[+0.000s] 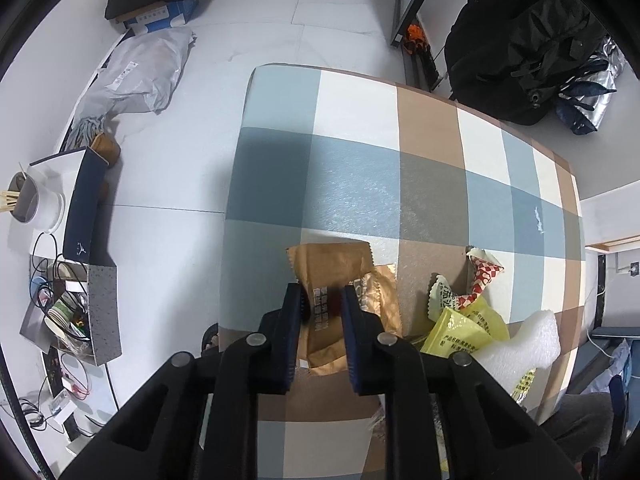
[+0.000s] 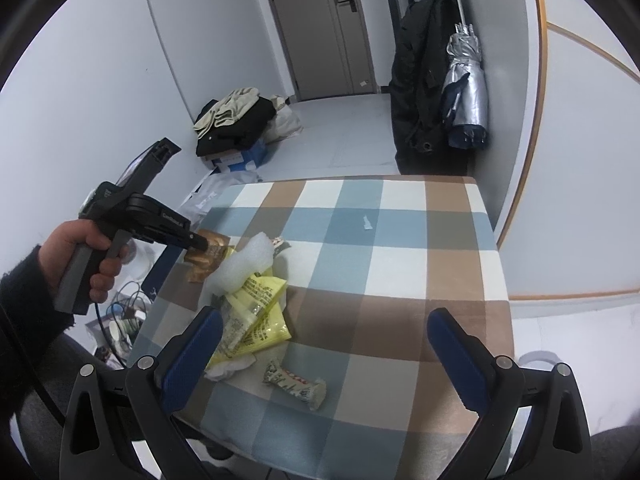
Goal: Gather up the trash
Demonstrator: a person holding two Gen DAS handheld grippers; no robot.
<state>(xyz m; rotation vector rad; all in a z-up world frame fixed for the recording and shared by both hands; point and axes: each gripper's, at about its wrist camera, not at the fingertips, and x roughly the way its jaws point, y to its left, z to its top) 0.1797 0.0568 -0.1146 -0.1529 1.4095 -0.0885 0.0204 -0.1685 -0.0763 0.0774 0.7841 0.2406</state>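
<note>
On the checked blue, white and tan desk (image 1: 360, 184) a small heap of litter waits to be gathered, and the step in hand looks like the first pick. The left claw (image 1: 322, 294) points steeply down over the crinkled brown foil wrapper (image 1: 332, 268), which lies at the heap's 9 o'clock edge. Its dark blue ribbed pads stand close together with a raised fold of the wrapper between them. In the right wrist view the claw tip (image 2: 200, 242) seems to pinch the brown foil (image 2: 212, 246), so I judge it clamped on the wrapper, though pad contact is not plainly visible. A hand (image 2: 80, 256) holds that tool by its grip at the desk's 9 o'clock side. The rest of the trash sits toward 3 o'clock of the brown wrapper: yellow printed plastic packets (image 1: 460, 328), a red-and-white patterned wrapper (image 1: 484, 276), and a white foam strip (image 1: 524, 340). A silver twisted candy wrapper (image 2: 294, 386) lies apart, nearer the right claw (image 2: 324, 332). That claw hangs over the desk's near edge with its pads wide apart and nothing between them. The next move probably calls for lifting the brown wrapper straight up and clear. Thin foil can slip or tear, and the neighbouring packets overlap its edge, so a slow lift would suit. No bin shows in either view, so I cannot tell where the wrapper should go.
</note>
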